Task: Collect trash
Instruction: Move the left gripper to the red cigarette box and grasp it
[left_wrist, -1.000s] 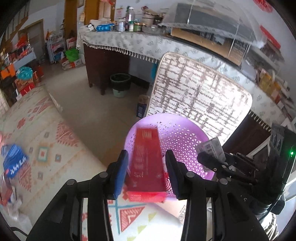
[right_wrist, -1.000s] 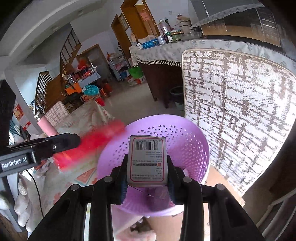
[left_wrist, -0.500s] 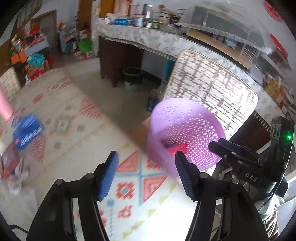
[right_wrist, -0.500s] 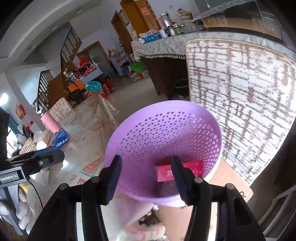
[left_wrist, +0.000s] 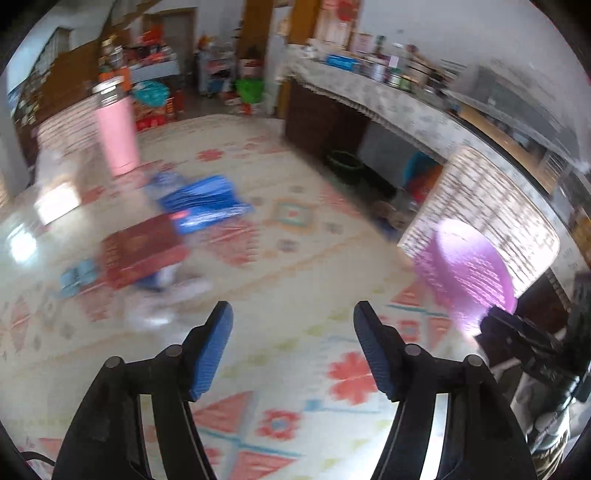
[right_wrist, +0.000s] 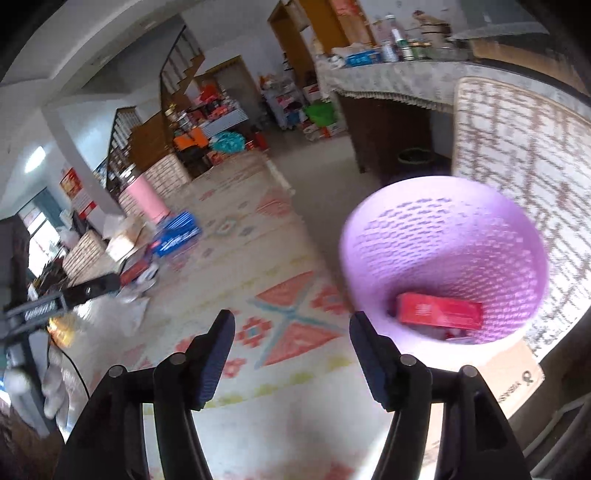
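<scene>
Both my claws — left claw (left_wrist: 293, 349), right claw (right_wrist: 291, 356) — are opening with nothing between them, so I'd square up on the blurred dark-red flat box (left_wrist: 142, 254) before closing — lilac perforated plastic basket (right_wrist: 391, 221) waits beside.

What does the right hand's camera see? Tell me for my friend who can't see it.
A purple basket with a red box inside stands at the right. The empty right gripper is opening above a patterned rug; more litter, including a blue packet, lies farther left.
</scene>
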